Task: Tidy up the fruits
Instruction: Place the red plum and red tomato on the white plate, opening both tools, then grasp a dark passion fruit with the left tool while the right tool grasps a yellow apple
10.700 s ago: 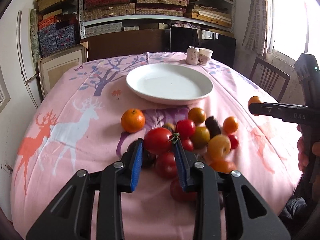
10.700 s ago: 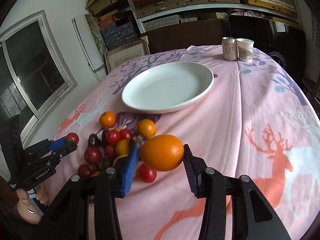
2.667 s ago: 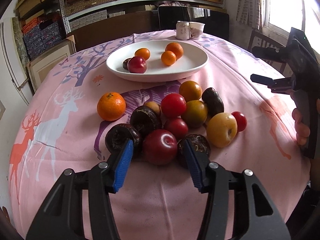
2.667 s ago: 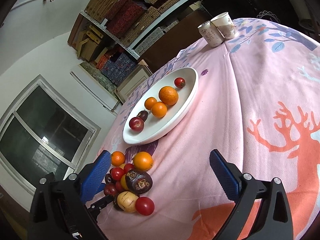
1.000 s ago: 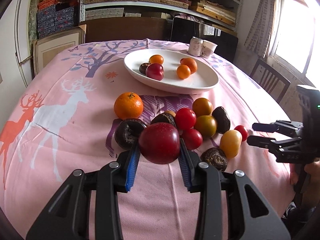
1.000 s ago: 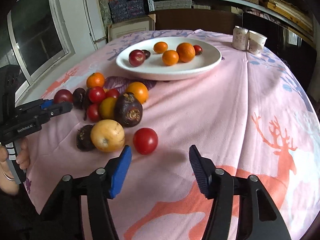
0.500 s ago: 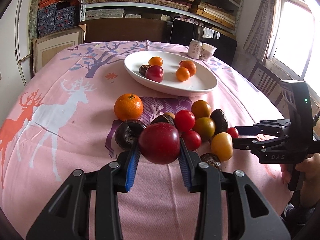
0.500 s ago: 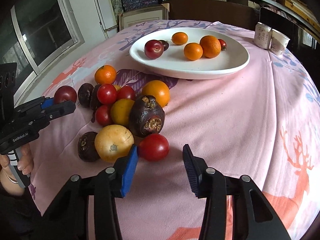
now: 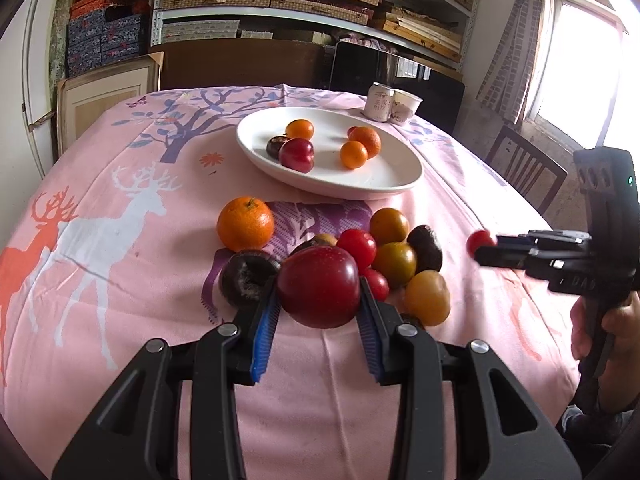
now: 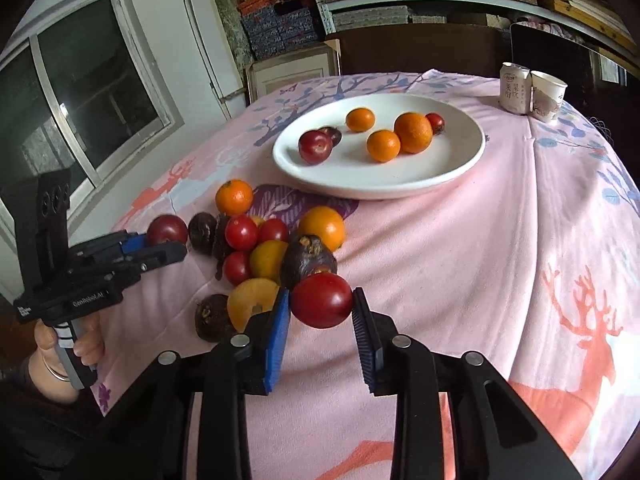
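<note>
My left gripper (image 9: 318, 314) is shut on a dark red plum (image 9: 319, 286) and holds it above the fruit pile; it also shows in the right wrist view (image 10: 160, 246). My right gripper (image 10: 320, 322) is shut on a red tomato (image 10: 322, 300), lifted just off the cloth beside the pile; it shows in the left wrist view (image 9: 486, 248). A white plate (image 9: 384, 182) beyond the pile holds several fruits: oranges, a plum, a dark fruit and a small tomato. The pile (image 10: 276, 240) holds tomatoes, oranges, yellow fruits and dark purple fruits.
A round table under a pink deer-print cloth (image 9: 120, 240). A can (image 10: 514, 88) and a paper cup (image 10: 547, 90) stand at the far edge behind the plate. A chair (image 9: 524, 168) stands at the right. Shelves and boxes line the back wall.
My right gripper closed on the red tomato and lifted it off the cloth. My left gripper still holds the plum, almost unmoved.
</note>
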{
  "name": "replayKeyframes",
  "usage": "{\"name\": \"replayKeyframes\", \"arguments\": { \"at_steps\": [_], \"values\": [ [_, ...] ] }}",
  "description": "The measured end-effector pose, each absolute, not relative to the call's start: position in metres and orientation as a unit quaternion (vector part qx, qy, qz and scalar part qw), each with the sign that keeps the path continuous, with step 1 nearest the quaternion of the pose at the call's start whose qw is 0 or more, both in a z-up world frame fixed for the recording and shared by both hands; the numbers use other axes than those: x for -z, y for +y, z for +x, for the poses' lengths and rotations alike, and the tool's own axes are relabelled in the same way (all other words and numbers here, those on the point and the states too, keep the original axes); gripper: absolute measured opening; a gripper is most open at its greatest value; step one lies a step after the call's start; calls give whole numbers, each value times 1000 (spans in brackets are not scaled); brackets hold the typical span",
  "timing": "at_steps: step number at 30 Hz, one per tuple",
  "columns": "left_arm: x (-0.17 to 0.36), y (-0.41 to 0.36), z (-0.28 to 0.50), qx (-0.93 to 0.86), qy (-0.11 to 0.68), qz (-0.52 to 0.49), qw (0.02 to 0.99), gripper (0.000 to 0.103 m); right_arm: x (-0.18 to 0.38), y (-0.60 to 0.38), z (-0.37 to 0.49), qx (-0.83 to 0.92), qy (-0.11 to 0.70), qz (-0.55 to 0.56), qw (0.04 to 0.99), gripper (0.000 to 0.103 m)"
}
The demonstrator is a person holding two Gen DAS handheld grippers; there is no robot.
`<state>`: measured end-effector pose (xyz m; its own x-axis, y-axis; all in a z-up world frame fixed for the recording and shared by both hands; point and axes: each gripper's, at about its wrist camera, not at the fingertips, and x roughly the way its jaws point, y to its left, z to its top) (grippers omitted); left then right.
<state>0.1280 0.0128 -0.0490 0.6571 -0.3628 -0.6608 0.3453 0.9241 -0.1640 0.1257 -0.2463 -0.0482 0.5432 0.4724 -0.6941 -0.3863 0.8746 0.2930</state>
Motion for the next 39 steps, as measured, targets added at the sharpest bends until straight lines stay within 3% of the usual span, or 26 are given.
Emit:
{"name": "replayKeyframes", "arguments": {
  "at_steps": [7, 12, 15, 16, 22, 29, 39],
  "values": [
    [18, -31, 179, 211, 353, 23, 911, 37, 1, -277, 173, -214, 380, 88, 896, 32],
    [19, -66, 238, 211, 373, 39, 903, 37, -2, -279, 227, -196, 388, 108, 894, 32],
    [29, -77, 267, 216, 393, 36, 893, 41, 9, -275, 256, -192, 402, 113, 888, 34],
    [31, -78, 274, 215, 400, 34, 890, 48, 13, -273, 262, -190, 406, 112, 887, 34],
    [21, -66, 258, 215, 387, 25, 896, 66, 10, -273, 241, -191, 380, 113, 898, 55],
    [25, -49, 157, 236, 362, 83, 898, 81, 25, -291, 166, -188, 361, 141, 902, 87],
    [74, -54, 94, 235, 392, 150, 876, 80, 71, -294, 113, -174, 382, 155, 894, 92]
  ]
}}
